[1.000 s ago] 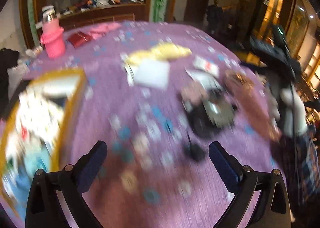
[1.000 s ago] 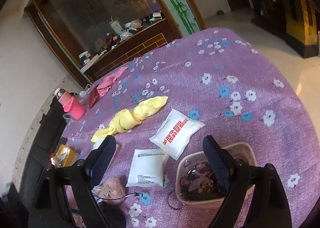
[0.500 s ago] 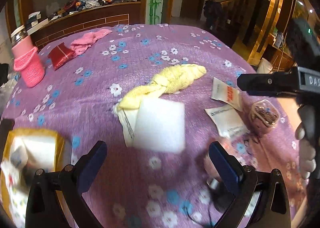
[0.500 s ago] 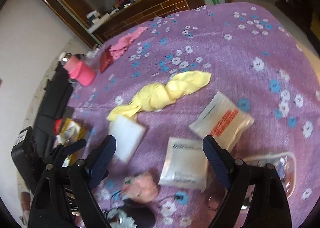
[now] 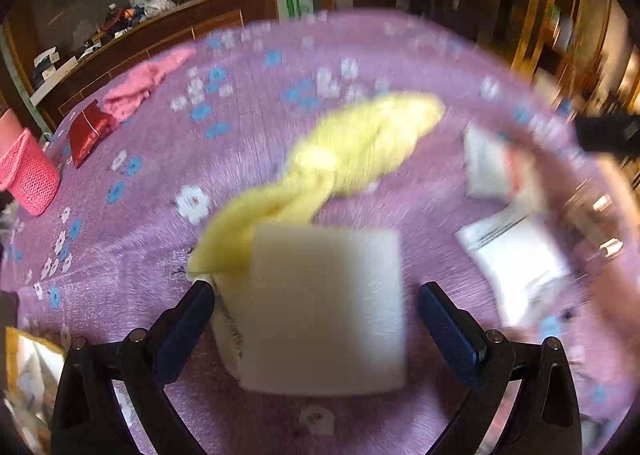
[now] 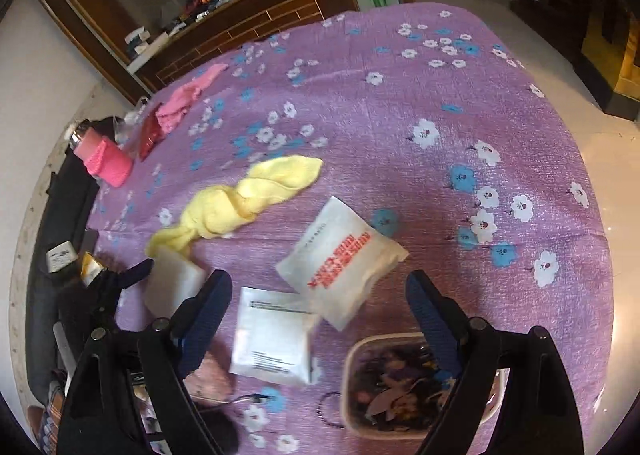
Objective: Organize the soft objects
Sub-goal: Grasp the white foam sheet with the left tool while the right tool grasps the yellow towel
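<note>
White packets [image 6: 343,261] two, yellow towel [image 6: 244,201] one, foam block [image 5: 326,309] one; both hand-held grippers [image 5: 316,319] spread, empty.

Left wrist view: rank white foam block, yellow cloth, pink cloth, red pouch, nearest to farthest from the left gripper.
1. white foam block, between the open fingers of the left gripper.
2. yellow cloth, just behind the block, centre.
3. red pouch, far left.
4. pink cloth, just beyond the pouch, upper left.
</note>
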A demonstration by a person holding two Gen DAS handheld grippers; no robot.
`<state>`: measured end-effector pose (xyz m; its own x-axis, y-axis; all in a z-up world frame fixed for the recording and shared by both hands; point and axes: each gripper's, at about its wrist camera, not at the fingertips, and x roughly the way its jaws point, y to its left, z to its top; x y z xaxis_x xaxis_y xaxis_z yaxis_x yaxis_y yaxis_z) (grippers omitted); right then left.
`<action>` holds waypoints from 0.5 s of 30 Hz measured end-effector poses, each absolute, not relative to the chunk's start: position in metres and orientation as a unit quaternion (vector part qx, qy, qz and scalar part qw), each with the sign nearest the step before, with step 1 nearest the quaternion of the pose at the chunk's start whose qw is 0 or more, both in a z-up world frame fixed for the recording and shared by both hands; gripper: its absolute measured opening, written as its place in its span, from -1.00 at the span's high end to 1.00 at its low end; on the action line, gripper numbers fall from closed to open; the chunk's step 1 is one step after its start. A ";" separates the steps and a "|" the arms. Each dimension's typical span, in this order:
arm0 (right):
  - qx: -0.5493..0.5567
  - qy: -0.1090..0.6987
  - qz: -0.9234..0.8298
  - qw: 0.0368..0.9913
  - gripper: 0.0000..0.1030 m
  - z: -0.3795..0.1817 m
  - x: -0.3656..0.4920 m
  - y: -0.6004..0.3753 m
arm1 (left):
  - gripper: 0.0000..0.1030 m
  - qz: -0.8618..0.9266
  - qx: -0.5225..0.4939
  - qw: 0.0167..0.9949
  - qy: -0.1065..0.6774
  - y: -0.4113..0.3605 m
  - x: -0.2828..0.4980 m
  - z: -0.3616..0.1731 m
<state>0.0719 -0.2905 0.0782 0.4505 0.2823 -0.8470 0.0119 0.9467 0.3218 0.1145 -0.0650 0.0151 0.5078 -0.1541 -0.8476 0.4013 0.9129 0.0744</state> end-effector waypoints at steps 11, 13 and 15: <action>0.117 0.547 0.128 0.819 -0.70 0.063 0.101 -0.243 | -0.37 -0.181 0.077 0.857 0.476 -0.037 0.102 0.038; 0.130 0.558 0.140 0.808 -0.70 0.059 0.110 -0.231 | -0.37 -0.184 0.067 0.858 0.475 -0.031 0.095 0.040; 0.148 0.569 0.151 0.794 -0.70 0.057 0.117 -0.222 | -0.37 -0.190 0.048 0.856 0.479 -0.023 0.088 0.043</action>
<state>0.1173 -0.2223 0.0567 0.3061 0.4078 -0.8602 -0.0705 0.9108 0.4067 0.0884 -0.0231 0.0425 0.4692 -0.2793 -0.8378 0.3709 0.9233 -0.1001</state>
